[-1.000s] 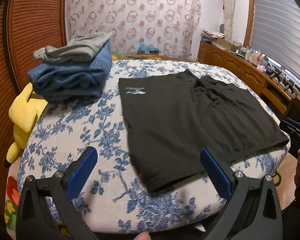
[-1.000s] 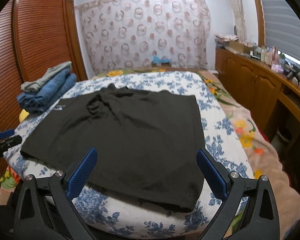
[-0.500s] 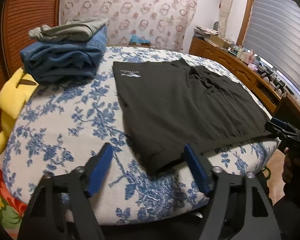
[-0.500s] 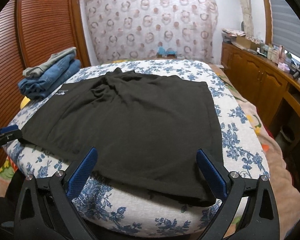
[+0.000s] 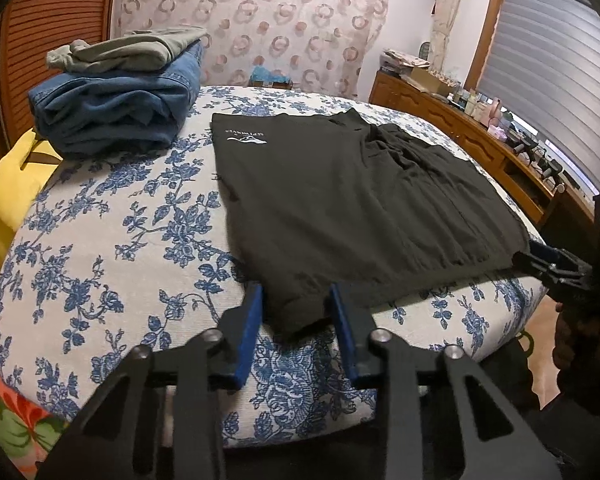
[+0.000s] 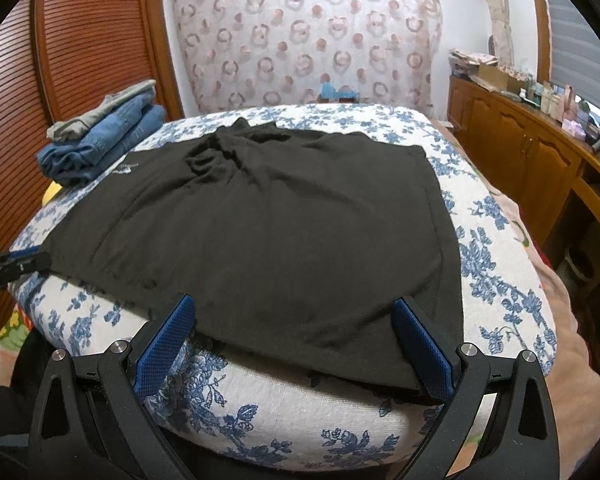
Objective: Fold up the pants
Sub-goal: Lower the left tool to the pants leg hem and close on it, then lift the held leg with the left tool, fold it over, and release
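Observation:
Black pants (image 5: pixel 340 200) with a small white logo lie spread flat on the bed, also filling the right wrist view (image 6: pixel 280 220). My left gripper (image 5: pixel 295 292) is at their near left corner. Its jaws are closing, with that corner of cloth lying between the blue pads (image 5: pixel 252 320) and a narrow gap still showing. My right gripper (image 6: pixel 292 304) stands wide open over the near hem close to the right corner, and its pads (image 6: pixel 420 348) straddle the cloth without pressing it. Each gripper shows at the edge of the other's view, the right gripper (image 5: pixel 548 264) and the left gripper (image 6: pixel 20 264).
The bed's blue floral cover (image 5: pixel 100 260) drops away at the near edge. A stack of folded jeans (image 5: pixel 112 112) topped by a grey garment sits at the back left. A yellow plush toy (image 5: pixel 8 200) lies left of the bed. A wooden dresser (image 6: pixel 520 152) runs along the right.
The left gripper's jaws have narrowed from wide open to a small gap around the pants' corner. The right gripper has sunk toward the hem and stayed wide open.

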A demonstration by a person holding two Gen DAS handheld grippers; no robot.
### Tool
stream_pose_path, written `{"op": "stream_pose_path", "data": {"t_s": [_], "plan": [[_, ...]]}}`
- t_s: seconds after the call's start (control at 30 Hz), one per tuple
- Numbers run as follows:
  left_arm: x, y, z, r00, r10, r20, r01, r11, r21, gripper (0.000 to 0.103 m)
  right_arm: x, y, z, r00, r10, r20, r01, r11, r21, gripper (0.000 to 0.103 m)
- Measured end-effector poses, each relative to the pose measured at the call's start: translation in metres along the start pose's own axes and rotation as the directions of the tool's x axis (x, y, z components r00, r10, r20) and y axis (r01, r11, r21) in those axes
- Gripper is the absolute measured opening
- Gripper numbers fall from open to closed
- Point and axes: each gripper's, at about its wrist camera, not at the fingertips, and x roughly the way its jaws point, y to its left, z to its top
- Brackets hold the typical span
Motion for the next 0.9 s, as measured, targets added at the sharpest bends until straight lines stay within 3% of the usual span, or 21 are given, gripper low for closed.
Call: {"op": "stream_pose_path", "data": {"t_s": [0.2, 0.4, 0.9], "plan": [[-0.004, 0.001, 0.003, 1.0, -0.025, 0.016, 0.025, 1.0, -0.004, 0.011, 0.003, 0.003, -0.004, 1.0, -0.019, -0.005, 0.019, 0.999, -0.028, 0.101], [-0.015, -0.008, 0.015, 0.998, -0.035, 0.05, 0.033, 0.999, 0.024, 0.008, 0.004, 0.006, -0.005, 0.999, -0.035, -0.008, 0.035, 0.998, -0.056, 0.101], [-0.019, -0.054, 0.066, 0.988, -0.111, 0.106, 0.095, 0.985, 0.145, 0.006, -0.005, -0.001, 0.002, 1.0, -0.025, 0.016, 0.026, 0.998, -0.052, 0.071]]}}
